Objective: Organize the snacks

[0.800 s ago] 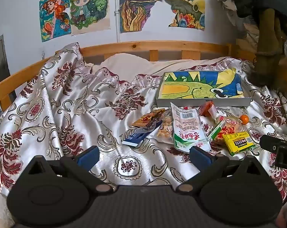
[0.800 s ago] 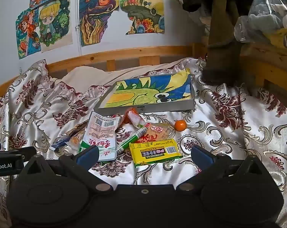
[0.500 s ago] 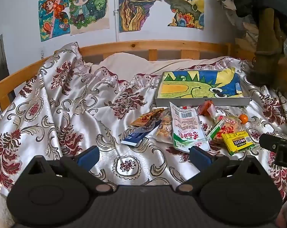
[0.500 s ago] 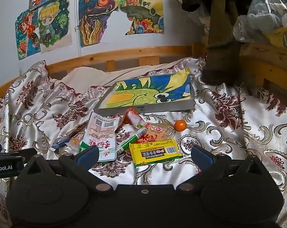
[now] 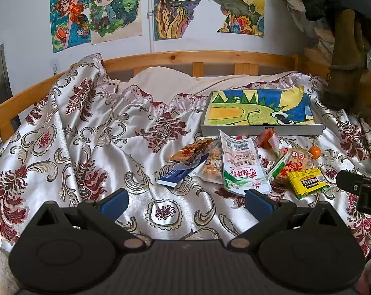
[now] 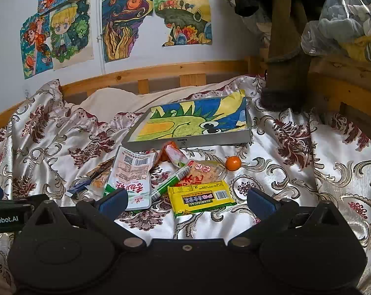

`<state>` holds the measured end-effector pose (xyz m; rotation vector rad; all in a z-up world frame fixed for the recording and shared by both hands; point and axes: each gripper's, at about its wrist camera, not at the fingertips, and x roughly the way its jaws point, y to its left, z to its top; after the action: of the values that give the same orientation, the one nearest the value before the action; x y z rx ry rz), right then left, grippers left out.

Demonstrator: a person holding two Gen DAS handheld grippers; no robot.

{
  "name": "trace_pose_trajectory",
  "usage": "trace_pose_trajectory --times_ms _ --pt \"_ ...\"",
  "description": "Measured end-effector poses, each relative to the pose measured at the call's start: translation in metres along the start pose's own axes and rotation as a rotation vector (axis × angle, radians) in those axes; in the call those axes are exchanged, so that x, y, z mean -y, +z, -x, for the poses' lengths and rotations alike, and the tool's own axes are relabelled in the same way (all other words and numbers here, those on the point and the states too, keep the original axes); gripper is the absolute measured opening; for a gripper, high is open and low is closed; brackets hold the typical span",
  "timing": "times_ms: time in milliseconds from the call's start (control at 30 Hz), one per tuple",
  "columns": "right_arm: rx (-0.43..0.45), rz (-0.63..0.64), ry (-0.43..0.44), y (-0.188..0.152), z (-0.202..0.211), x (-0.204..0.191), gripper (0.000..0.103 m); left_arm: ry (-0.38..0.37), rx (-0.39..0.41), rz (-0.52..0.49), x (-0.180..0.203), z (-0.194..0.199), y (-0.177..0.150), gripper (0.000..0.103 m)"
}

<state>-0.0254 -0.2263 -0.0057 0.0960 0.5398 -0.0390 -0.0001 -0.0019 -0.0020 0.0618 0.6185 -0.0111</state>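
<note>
Fingers of my right gripper (image 6: 185, 202) spread wide, grasping nothing; yellow packet (image 6: 201, 198) lies just ahead between them, long axis crosswise. Left gripper (image 5: 185, 202), equally spread, sits farther off.

Looks like a home bedroom: wooden bed frame (image 5: 175, 57) w/ floral satin bedspread (image 5: 87, 147), kids' drawings (image 6: 60, 34) taped on wall.

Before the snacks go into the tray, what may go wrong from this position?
1. The small orange ball lies loose on the slippery, wrinkled bedspread; a push may make it roll away.
2. The packets overlap: the green stick rests beside the white packet, so one grasp may drag its neighbours.
3. The yellow packet lies flat, so the open right tool may pinch cloth.
</note>
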Motion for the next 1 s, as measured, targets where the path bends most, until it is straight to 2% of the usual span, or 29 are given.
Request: trace_pose_trajectory --times_ms 500,867,1000 --pt "-0.001 0.007 0.008 0.0009 0.0019 -0.0030 0.102 0.003 -0.014 0.009 -0.0012 -0.0006 0.0014 0.103" --pt "-0.038 -0.001 0.021 0.0014 -0.0015 -0.0015 0.102 0.005 -0.029 0.012 -0.0013 -0.0041 0.0014 0.103" --pt "-0.060 0.022 0.026 0.0036 -0.0028 -0.0039 0.102 0.000 -0.057 0.017 -0.0021 -0.0082 0.0039 0.103"
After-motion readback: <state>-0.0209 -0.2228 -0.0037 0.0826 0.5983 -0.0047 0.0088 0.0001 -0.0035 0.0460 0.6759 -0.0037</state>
